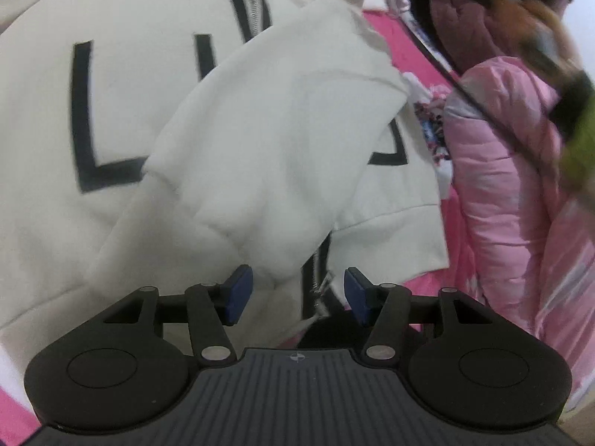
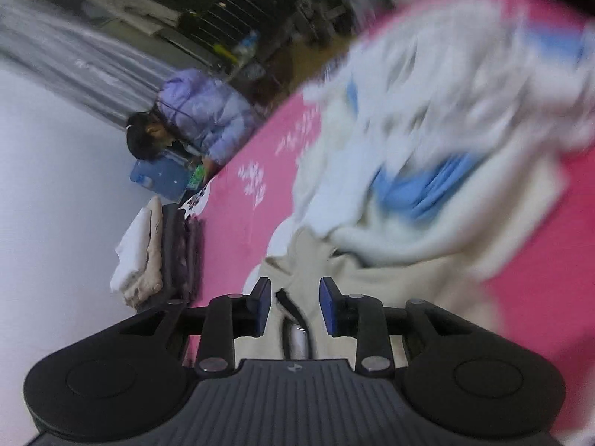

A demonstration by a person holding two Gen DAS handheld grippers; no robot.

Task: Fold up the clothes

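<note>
My left gripper point(image 1: 295, 295) hangs with its blue pads point(image 1: 238, 293) spread wide and empty, just above the hem of a cream zip-up sweatshirt point(image 1: 111, 111) printed with large black letters. One sleeve point(image 1: 267, 141) lies folded across the sweatshirt's front, over the zipper point(image 1: 316, 290). The garment is spread on a pink sheet point(image 1: 383, 26), beside a person's pink padded jacket point(image 1: 498, 186). My right gripper point(image 2: 293, 306) is also parted, nothing between its pads, over cream cloth and a dark zipper strip point(image 2: 293, 319). Beyond it, blurred, lies a heap of white and blue clothes point(image 2: 427, 130). At the sheet's far edge rests a folded stack point(image 2: 160, 252), and a person in a lilac jacket point(image 2: 204, 111) bends nearby.
</note>
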